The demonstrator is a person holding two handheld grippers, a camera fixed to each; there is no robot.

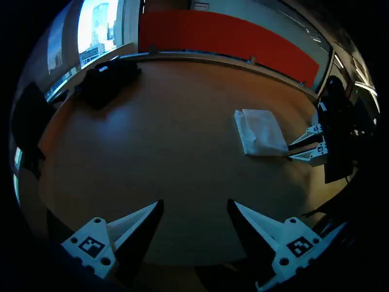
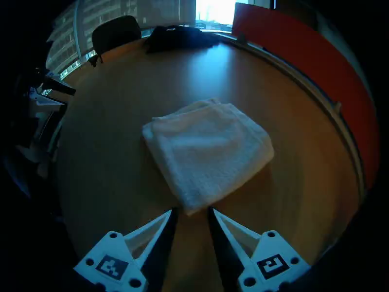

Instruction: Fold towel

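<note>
Right gripper (image 2: pixel 192 211) poised at the near corner of the folded white terry towel (image 2: pixel 206 146), left gripper (image 1: pixel 194 204) well apart

The right jaws stand narrow, the towel's nearest corner just between their tips and not visibly pinched; the left jaws gape wide over bare wood, holding nothing. The towel lies as a thick rectangle on the round wooden counter (image 2: pixel 291 160), so the folding looks nearly done. If another fold is wanted, slide low along the counter, catch every layer of that corner, close firmly, and bring the left gripper to the neighbouring corner so the edge lifts evenly. A black bag (image 1: pixel 104 80) sits by the far rim
</note>
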